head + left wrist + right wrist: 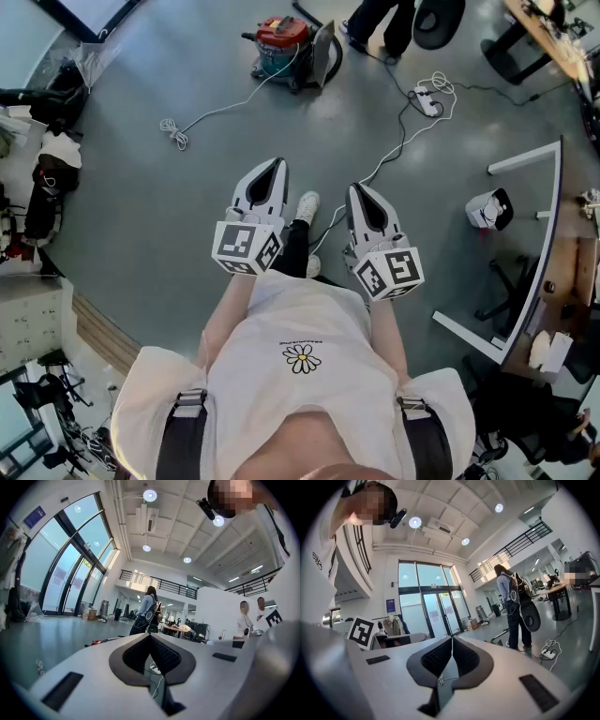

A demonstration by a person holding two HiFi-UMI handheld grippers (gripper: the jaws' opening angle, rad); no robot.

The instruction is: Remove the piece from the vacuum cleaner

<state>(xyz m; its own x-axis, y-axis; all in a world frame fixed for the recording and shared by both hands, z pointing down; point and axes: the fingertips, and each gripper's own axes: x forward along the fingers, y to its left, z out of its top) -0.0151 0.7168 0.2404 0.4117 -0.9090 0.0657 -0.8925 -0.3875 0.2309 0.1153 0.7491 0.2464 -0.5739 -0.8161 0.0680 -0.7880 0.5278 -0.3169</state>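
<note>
The vacuum cleaner (283,45), with a red lid and a teal body, stands on the grey floor far ahead of me, and its white cord (173,131) trails off to the left. Which piece of it comes off I cannot make out from here. I hold both grippers level in front of my chest, well short of the vacuum cleaner. My left gripper (277,164) is shut with nothing in it, its tips meeting in the left gripper view (150,637). My right gripper (357,189) is shut and empty too, its tips together in the right gripper view (452,638).
A person (384,23) stands just right of the vacuum cleaner. A power strip (427,98) with cables lies on the floor to the right. A white desk frame (553,187) and a small white bin (489,208) stand at the right. Bags and shelves (42,178) line the left wall.
</note>
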